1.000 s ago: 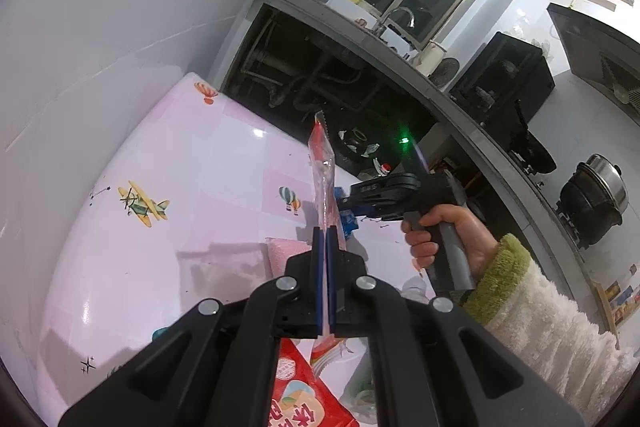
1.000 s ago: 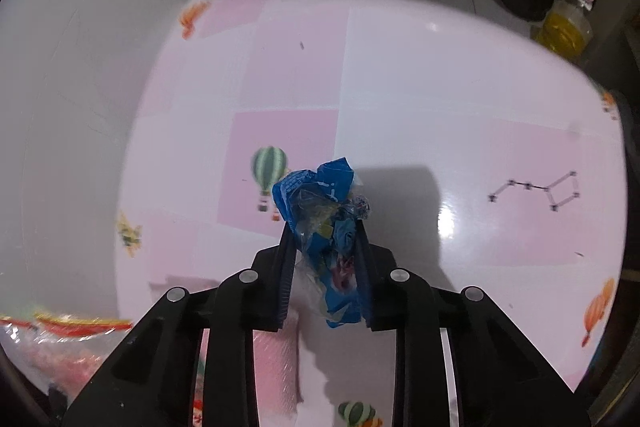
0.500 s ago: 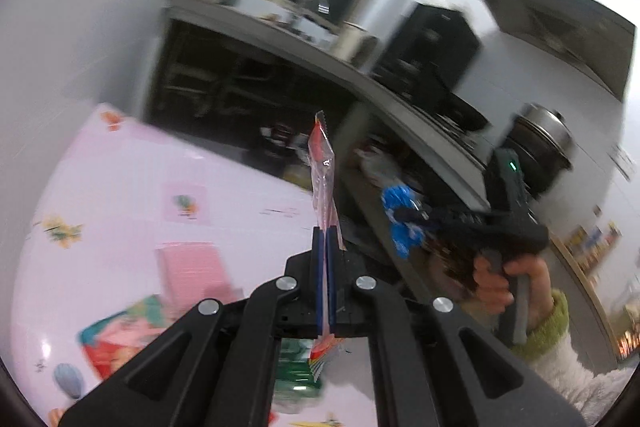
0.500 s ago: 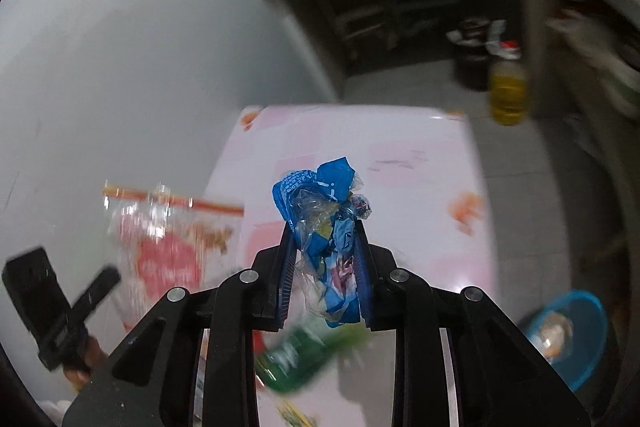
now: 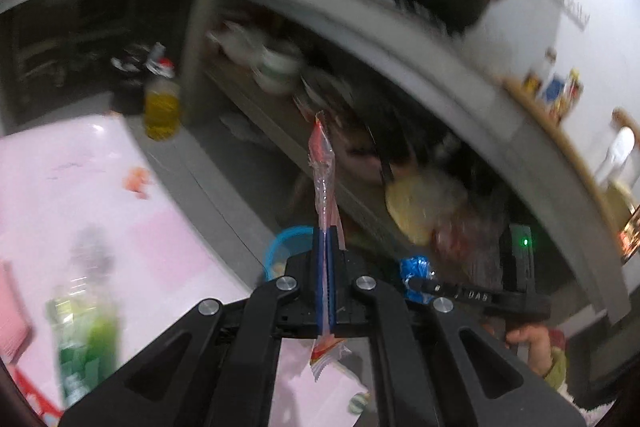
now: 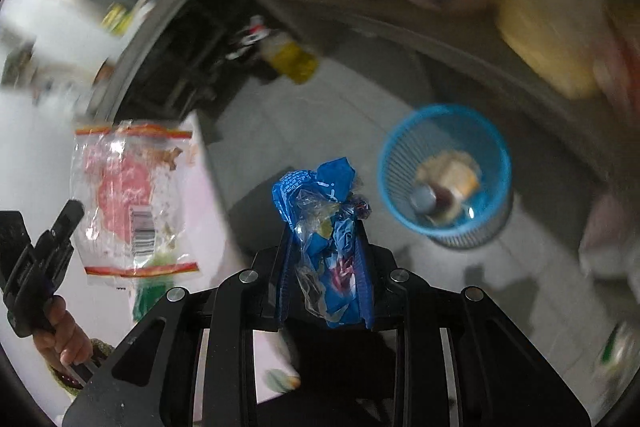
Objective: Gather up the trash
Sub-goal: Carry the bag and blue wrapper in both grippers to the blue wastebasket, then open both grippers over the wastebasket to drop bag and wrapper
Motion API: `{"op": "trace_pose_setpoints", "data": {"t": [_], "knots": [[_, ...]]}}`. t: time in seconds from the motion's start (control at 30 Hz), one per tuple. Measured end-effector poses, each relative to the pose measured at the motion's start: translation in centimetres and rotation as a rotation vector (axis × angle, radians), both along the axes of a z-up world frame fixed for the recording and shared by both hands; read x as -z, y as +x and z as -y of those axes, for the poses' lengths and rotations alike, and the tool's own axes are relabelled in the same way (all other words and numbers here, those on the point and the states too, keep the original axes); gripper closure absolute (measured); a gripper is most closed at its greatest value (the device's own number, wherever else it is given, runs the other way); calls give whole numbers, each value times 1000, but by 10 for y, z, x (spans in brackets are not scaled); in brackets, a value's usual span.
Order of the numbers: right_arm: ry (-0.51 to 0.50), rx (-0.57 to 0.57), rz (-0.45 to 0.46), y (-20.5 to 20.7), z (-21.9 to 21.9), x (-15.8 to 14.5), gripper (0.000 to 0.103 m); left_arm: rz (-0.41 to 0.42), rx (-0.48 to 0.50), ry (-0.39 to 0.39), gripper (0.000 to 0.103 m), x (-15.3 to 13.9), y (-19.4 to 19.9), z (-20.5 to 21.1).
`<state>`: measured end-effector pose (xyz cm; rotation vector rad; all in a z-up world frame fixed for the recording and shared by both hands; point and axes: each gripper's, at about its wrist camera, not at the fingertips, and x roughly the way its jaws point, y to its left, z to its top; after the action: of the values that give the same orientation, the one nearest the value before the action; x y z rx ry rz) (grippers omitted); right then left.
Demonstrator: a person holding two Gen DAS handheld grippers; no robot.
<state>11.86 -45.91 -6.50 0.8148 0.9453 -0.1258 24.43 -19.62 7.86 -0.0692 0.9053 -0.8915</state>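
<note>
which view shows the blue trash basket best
The right wrist view: the blue mesh basket stands whole on the floor, its open top showing trash inside. In the left wrist view only part of its rim peeks out behind the left gripper.

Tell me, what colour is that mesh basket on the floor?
Bright blue; the basket shows best in the right wrist view.

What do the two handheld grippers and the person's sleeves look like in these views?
Both the left gripper and the right gripper are matte black, with angular linkage arms, round silver pivot bolts and blue ribbed pads on the fingers. The right one carries a lit green indicator light and white lettering. The fuzzy green sleeve cuff shows at the wrist.
</note>
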Motion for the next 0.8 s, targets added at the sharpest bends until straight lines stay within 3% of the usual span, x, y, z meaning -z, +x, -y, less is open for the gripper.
{"op": "trace_pose_setpoints", "data": {"t": [0.17, 0.37, 0.63, 0.67, 0.73, 0.77, 0.8], "knots": [[97, 116, -45, -20, 32, 50, 77, -60, 108, 141, 102, 49, 11, 96], [180, 200, -101, -12, 65, 105, 77, -131, 196, 305, 102, 120, 25, 187], [199, 269, -152, 13, 97, 155, 74, -157, 232, 394, 101, 190, 49, 249], [193, 275, -151, 20, 99, 158, 71, -172, 235, 404, 98, 202, 55, 255], [172, 286, -159, 33, 105, 172, 55, -223, 235, 435, 77, 221, 64, 264], [168, 286, -160, 38, 108, 182, 41, -255, 207, 443, 56, 231, 71, 264], [166, 282, -157, 43, 111, 194, 40, -266, 174, 448, 52, 236, 75, 261]]}}
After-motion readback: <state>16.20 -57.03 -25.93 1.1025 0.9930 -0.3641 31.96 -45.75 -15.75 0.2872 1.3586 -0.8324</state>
